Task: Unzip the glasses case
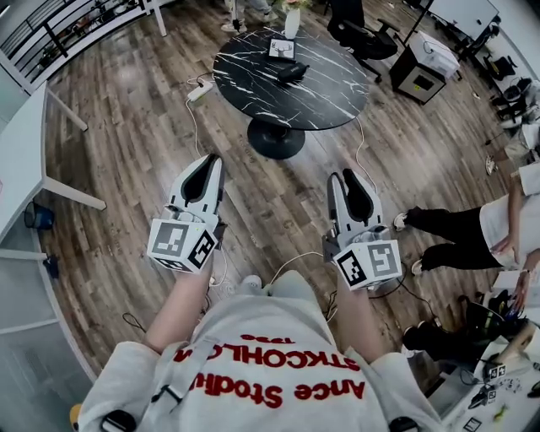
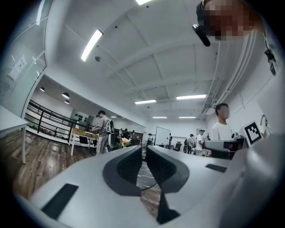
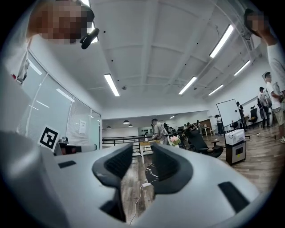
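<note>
Two empty: left gripper (image 1: 213, 162) clenched on nothing, right gripper (image 1: 346, 175) slightly parted, both level and well short of the round black surface (image 1: 253, 89). Dark oblong near the middle of that surface, likely the glasses case (image 1: 292, 72), close to a small card (image 1: 281, 48). Probably light, semi-stiff, apt to skid: pin the shell with one gripper, pinch the tiny zip pull with the other.

round black marble table (image 1: 329, 89) on wood floor (image 1: 126, 152): dark glasses case (image 1: 293, 72), small box (image 1: 282, 48), vase (image 1: 292, 21).
</note>
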{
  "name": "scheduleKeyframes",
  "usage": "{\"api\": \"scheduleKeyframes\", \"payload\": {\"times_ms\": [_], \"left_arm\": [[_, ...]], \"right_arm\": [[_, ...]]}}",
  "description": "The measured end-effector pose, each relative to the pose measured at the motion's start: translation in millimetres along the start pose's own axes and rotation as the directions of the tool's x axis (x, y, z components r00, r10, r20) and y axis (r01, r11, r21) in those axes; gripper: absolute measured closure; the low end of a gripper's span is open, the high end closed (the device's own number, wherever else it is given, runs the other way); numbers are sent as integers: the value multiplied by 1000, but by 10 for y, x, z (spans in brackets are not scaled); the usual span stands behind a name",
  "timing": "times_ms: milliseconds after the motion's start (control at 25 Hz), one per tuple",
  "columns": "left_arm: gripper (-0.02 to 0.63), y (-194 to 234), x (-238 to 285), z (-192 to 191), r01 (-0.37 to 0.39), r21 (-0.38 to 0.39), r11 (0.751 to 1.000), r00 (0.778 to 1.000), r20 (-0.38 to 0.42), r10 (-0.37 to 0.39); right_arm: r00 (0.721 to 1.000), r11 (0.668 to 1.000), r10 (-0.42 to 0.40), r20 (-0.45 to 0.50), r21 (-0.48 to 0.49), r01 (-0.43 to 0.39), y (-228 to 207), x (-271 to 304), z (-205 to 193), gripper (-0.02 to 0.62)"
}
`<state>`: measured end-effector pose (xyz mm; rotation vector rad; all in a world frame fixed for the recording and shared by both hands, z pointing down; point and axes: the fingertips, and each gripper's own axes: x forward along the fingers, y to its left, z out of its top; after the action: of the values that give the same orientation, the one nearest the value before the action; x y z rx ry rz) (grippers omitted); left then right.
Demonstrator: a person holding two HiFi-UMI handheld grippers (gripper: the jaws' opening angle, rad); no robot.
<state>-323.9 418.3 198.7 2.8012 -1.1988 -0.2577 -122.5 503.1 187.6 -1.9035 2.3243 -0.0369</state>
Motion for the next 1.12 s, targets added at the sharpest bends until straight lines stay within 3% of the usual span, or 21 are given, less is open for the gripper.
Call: {"api": "scheduleKeyframes", "payload": {"times_ms": [40,80,200,280,640,1120], "left_arm": [[571,64,24,-17,-10,-4,1000,1000,-9,10],[510,127,55,-42,-21,-5,1000,1000,-22,21],[315,275,160,-110,-55,15,998,997,-55,56],[257,342,213,-119,-75,36,997,996,-53,77],[239,523,811,-166,-102,70,992,994,-43,105],[239,658,2201,-205,-194,94,976,980,-11,196]], "right_arm": [[1000,1000,-3,-6,-8,3,14,56,-29,409],[1000,1000,-9,-11,-23,9,17,112,-53,351],[999,997,-31,-20,-66,30,-15,239,-74,305],[999,997,-29,-24,-67,27,-46,314,-78,288],[999,999,18,-43,-40,-20,-543,900,-209,276],[996,994,80,-33,-66,-82,-1789,1895,-4,276]]}}
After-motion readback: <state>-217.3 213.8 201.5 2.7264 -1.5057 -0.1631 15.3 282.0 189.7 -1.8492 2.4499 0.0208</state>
